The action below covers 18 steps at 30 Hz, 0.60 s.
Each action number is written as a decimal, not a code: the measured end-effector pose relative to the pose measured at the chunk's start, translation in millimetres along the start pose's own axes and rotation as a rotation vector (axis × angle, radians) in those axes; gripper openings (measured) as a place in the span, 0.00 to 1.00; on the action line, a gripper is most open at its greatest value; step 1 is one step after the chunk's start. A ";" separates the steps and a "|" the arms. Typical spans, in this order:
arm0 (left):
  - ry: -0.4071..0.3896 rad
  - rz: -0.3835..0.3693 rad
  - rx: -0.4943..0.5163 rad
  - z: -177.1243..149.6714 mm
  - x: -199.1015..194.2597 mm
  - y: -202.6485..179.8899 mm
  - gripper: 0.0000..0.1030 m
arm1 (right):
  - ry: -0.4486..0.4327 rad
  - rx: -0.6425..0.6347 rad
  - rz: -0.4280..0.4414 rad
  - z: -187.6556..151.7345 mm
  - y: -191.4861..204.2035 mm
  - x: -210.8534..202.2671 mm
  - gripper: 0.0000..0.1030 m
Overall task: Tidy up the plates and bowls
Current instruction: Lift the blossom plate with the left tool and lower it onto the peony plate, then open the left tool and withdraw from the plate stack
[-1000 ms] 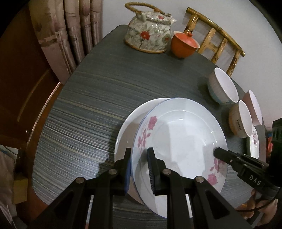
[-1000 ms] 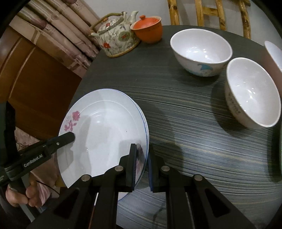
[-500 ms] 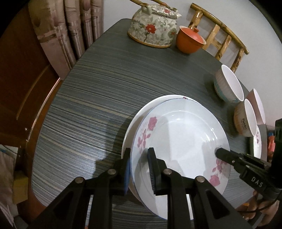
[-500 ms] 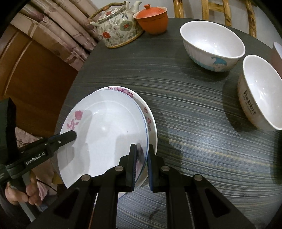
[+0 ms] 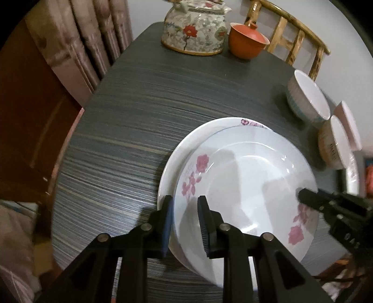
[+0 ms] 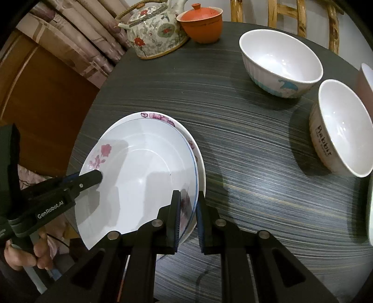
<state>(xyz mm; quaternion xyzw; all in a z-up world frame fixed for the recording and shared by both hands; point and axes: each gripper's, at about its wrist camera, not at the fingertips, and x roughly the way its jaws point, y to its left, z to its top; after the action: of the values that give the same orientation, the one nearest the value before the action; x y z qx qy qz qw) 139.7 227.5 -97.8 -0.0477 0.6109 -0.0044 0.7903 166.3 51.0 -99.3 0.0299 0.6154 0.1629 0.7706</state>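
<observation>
I see the upper plate (image 5: 247, 177) sitting on the lower plate (image 5: 186, 144), offset so the lower rim shows as a crescent from 9 to 12 o'clock in the left wrist view. Both lie on the dark striped table (image 5: 130, 111).

Left tongs (image 5: 185, 218): the jaws straddle the upper plate's rim at about 8 o'clock and have just been opening; a gap shows at the inner pad, so the pads do not press on the rim.

Right tongs (image 6: 188, 215): jaws are close together on either side of the same plate's rim at its 5 o'clock edge in the right wrist view. I cannot tell whether the pads still press on it.

Three bowls stand at 2 to 3 o'clock of the plates: a white bowl (image 6: 281, 63) with a blue figure, a lettered bowl (image 6: 342, 128) beside it, and a pink bowl (image 5: 349, 132) at the frame edge. Teapot (image 6: 153, 32) and orange lidded cup (image 6: 201, 22) are at 12 o'clock, touching or nearly so.
</observation>
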 end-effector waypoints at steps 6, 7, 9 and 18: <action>-0.053 0.098 0.049 -2.8 -5.9 -9.0 0.23 | -0.006 -0.044 -0.059 3.6 6.1 0.0 0.14; -0.055 0.088 0.039 -3.5 -6.9 -6.5 0.23 | -0.003 -0.045 -0.063 3.9 6.4 1.2 0.14; -0.061 0.072 0.024 -5.1 -9.8 -2.0 0.23 | -0.003 -0.046 -0.072 4.0 6.2 2.4 0.15; -0.167 0.126 0.011 -12.5 -38.4 -0.1 0.24 | -0.023 -0.082 -0.029 1.5 14.1 -0.1 0.15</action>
<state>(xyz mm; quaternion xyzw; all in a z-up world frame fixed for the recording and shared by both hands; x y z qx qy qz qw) 117.9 229.1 -63.9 -0.0049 0.5446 0.0459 0.8374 164.6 64.5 -95.4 -0.0088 0.5998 0.1762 0.7804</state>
